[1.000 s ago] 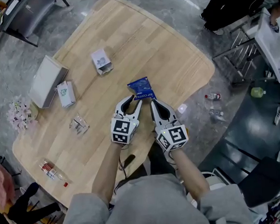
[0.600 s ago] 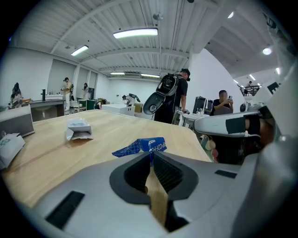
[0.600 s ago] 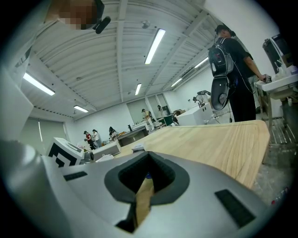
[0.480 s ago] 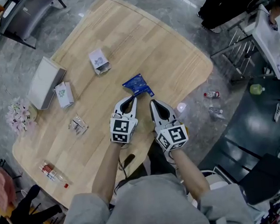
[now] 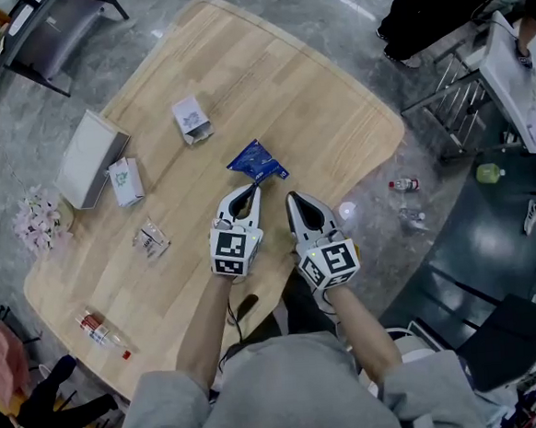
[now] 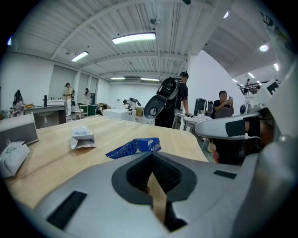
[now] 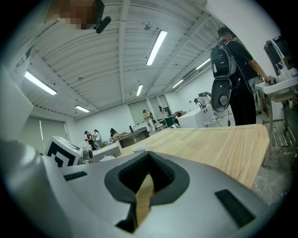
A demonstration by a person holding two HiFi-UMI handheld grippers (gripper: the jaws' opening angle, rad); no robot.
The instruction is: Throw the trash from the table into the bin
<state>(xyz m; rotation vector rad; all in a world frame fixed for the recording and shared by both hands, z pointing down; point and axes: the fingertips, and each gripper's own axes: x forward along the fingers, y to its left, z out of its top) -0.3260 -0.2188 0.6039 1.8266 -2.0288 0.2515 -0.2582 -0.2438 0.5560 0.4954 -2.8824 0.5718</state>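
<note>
A blue snack packet (image 5: 257, 161) lies crumpled on the wooden table (image 5: 314, 94), just beyond my left gripper (image 5: 251, 192). In the left gripper view the blue snack packet (image 6: 135, 147) sits past the jaw tips, outside them. The left gripper (image 6: 156, 190) has just been closing and is shut with nothing between its jaws. My right gripper (image 5: 291, 197) rests beside it to the right, also shut and empty, and in its own view the right gripper (image 7: 144, 195) shows only bare tabletop ahead.
More trash lies to the left: a small white carton (image 5: 192, 118), a white-green packet (image 5: 125, 180), a clear wrapper (image 5: 150, 238), a bottle (image 5: 100, 331) and a white box (image 5: 88, 158). A small white cup (image 5: 346, 211) sits at the table's right edge. People stand beyond the table.
The left gripper's jaws have gone from open round the packet's near edge to shut. The blue packet has turned and lies slightly farther from the tips. The right gripper has not moved.
</note>
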